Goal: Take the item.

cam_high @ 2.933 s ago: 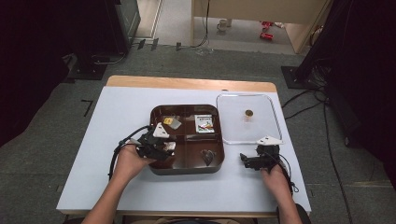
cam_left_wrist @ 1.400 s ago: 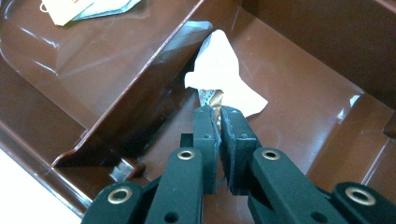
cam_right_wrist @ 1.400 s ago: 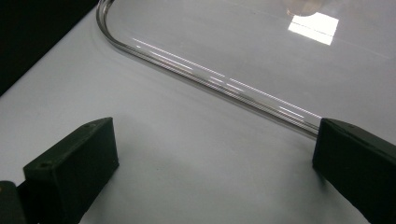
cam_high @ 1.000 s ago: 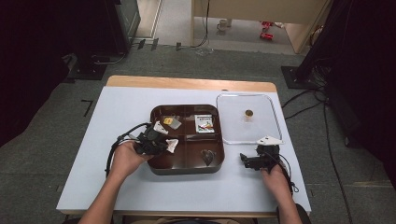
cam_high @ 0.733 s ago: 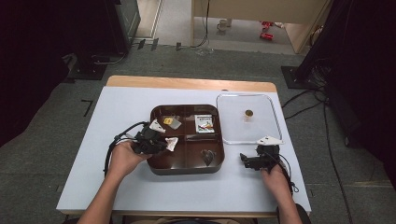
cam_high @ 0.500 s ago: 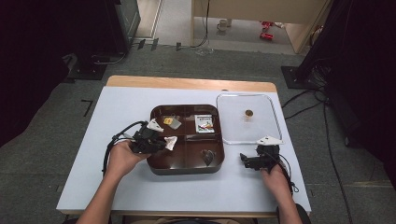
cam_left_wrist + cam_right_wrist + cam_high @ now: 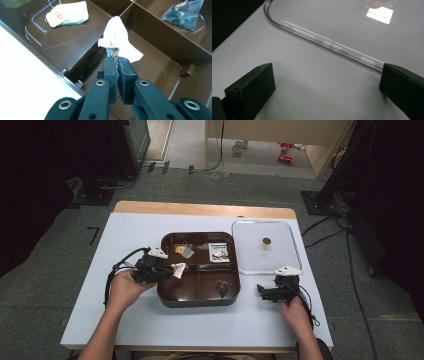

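While the left gripper (image 7: 117,65) clamps a white packet (image 7: 117,37) over the brown tray (image 7: 200,300) at nine o'clock, the right gripper (image 7: 327,87) rests, jaws apart.

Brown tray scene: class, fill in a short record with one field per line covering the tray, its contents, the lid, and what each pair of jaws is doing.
tray: brown tray with compartments, on the white table
held item: white packet, lifted above the tray
left gripper: jaws shut on the packet's lower end
right gripper: jaws open, nothing between them, resting on the table
tea bag with tag: lying in a tray compartment
dark pyramid bag: in another compartment
clear lid: flat on the table right of the tray
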The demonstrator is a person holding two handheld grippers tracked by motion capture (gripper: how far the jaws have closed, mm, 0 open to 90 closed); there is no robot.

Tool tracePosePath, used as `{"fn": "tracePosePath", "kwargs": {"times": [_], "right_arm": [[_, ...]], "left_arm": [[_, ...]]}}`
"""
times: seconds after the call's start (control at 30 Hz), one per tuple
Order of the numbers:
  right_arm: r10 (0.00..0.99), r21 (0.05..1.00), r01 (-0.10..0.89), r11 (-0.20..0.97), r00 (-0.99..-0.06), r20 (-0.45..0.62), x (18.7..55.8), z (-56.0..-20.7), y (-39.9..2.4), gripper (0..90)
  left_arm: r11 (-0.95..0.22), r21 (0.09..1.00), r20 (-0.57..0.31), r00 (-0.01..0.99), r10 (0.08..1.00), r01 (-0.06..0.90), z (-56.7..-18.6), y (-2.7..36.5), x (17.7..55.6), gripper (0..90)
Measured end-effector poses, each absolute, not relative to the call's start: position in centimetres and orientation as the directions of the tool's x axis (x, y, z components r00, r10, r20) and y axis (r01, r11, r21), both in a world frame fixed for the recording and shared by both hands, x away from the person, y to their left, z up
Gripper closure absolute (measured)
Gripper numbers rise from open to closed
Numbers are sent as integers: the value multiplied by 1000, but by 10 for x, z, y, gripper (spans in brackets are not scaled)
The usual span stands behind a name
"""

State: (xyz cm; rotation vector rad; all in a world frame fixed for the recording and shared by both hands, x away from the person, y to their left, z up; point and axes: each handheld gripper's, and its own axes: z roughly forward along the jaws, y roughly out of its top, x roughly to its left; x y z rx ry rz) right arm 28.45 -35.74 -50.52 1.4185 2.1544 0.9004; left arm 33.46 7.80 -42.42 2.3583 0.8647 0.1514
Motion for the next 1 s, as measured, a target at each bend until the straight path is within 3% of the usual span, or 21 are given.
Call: {"fn": "tracePosePath", "kwargs": {"times": [1.0], "right_arm": [[916,705,654,275,-400,15,285,-505,-357,0]], "left_arm": [[-475,677,-132,727,673,562,-401,123,334,871]]}}
